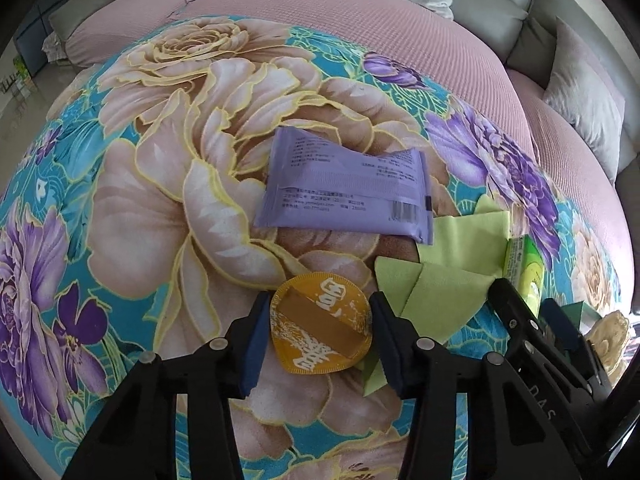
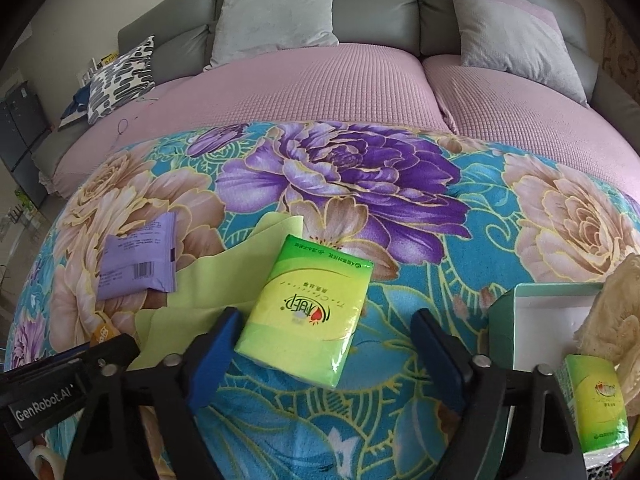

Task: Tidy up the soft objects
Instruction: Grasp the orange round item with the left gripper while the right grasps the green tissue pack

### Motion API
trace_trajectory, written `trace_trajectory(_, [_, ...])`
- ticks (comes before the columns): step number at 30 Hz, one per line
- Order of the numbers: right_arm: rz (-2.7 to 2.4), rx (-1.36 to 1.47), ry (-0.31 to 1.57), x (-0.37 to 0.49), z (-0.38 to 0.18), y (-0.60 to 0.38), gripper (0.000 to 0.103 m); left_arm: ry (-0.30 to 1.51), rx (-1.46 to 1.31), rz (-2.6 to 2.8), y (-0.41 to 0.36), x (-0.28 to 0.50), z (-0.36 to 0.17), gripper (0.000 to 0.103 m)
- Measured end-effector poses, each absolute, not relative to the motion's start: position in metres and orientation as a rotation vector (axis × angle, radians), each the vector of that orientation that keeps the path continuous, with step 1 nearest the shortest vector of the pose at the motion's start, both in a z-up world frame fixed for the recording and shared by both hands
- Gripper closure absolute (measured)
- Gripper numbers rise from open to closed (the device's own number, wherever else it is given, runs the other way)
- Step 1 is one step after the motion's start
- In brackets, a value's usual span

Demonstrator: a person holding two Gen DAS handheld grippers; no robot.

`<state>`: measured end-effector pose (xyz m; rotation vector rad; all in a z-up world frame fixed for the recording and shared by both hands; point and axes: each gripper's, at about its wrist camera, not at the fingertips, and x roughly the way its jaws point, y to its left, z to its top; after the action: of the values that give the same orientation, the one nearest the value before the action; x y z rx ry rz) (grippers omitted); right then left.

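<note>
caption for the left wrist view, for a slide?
Left gripper open around a round orange pad on a floral blanket, beside a green cloth and purple packet.

— Which things are partly hidden?
— The green cloth (image 1: 460, 256) goes under the purple packet (image 1: 344, 188). In the left camera the right gripper (image 1: 532, 312) covers most of the green tissue pack (image 1: 528, 268).
— And at the edges?
— The box (image 2: 552, 308) and the lace cloth (image 2: 612, 320) are cut off. The packet's small print is too tiny to read.
</note>
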<state>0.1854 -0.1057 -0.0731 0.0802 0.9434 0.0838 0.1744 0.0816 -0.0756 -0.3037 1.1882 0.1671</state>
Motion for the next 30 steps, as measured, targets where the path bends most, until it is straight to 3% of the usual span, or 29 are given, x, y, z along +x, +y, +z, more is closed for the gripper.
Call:
trace_trajectory(5, [0.086, 0.092, 0.940, 0.184, -0.070, -0.110, 0.028, 1.173, -0.309, 0.177, 0.085, 0.170, -0.072, 0.054])
trace_trajectory(9, [0.107, 0.104, 0.936, 0.182, -0.064, -0.112, 0.043, 1.143, -0.325, 0.174, 0.086, 0.166, -0.063, 0.054])
trace_trajectory(14, [0.118, 0.104, 0.935, 0.177, -0.060, -0.113, 0.051, 1.111, -0.331, 0.161, 0.085, 0.164, -0.051, 0.054])
trace_trajectory(28, [0.123, 0.092, 0.925, 0.160, -0.038, -0.124, 0.054, 1.035, -0.347, 0.133, 0.086, 0.159, -0.024, 0.054])
trace_trajectory(29, [0.122, 0.093, 0.918, 0.158, -0.035, -0.125, 0.055, 1.030, -0.348, 0.131, 0.086, 0.158, -0.022, 0.054])
trace_trajectory(30, [0.122, 0.091, 0.909, 0.155, -0.029, -0.126, 0.063, 1.021, -0.346, 0.126, 0.085, 0.156, -0.018, 0.054])
